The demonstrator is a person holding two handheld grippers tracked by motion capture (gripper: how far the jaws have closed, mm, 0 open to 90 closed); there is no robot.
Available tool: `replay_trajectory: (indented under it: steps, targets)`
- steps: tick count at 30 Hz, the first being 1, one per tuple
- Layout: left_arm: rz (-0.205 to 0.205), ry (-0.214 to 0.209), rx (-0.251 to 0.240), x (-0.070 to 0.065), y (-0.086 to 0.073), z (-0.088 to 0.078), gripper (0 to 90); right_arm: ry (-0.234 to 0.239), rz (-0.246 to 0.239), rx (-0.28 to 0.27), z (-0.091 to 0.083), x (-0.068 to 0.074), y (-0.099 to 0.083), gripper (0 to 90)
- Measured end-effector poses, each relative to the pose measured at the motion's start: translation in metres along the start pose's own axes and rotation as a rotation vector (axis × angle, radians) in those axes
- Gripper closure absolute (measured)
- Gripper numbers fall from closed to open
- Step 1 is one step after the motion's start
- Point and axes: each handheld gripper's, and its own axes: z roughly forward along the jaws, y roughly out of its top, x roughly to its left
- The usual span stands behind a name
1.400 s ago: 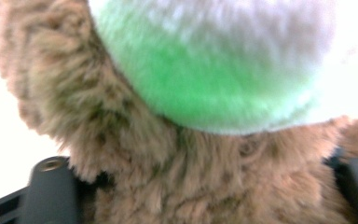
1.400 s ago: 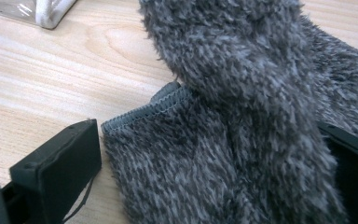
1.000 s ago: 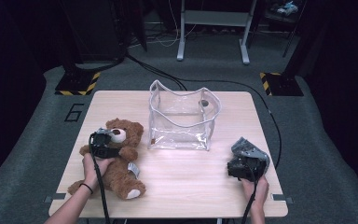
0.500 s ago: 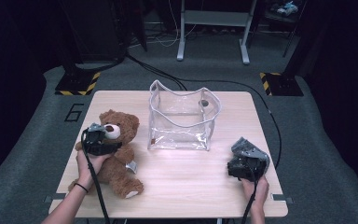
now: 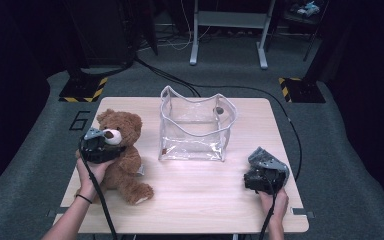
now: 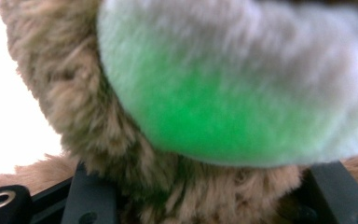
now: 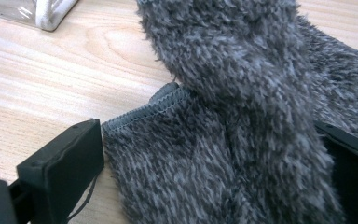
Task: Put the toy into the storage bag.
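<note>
Between the left gripper's (image 5: 101,146) fingers (image 6: 91,196), a brown teddy bear (image 5: 121,155) is pinched at the neck — jaws just closing on it. Right gripper (image 5: 264,175) clamps a grey fuzzy cloth (image 7: 242,116). Judging by the soft fur, the bear could slip before reaching the clear bag (image 5: 196,127) beyond — table (image 5: 205,200) below.

Lit table, dark surroundings, blurred green-tinted close-up, white glare

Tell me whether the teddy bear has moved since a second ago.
Yes. The teddy bear, between the left gripper's jaws, now sits more upright, its head higher and farther from the clear bag, toward the table's left edge.
</note>
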Motion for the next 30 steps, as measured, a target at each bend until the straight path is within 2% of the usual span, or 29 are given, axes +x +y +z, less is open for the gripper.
replay_trajectory:
  steps: [13,21,30]
  targets:
    - [0.008,0.03,-0.107,0.002,0.015,-0.01,45.6,-0.002,0.003,0.004,0.0,0.0,0.0,1.7]
    - [0.021,0.034,-0.144,0.002,0.029,-0.011,45.5,-0.003,0.002,0.004,0.0,0.0,0.0,1.6]
    - [0.027,0.034,-0.163,0.004,0.044,-0.014,45.3,-0.003,0.002,0.005,0.0,0.0,0.0,1.6]
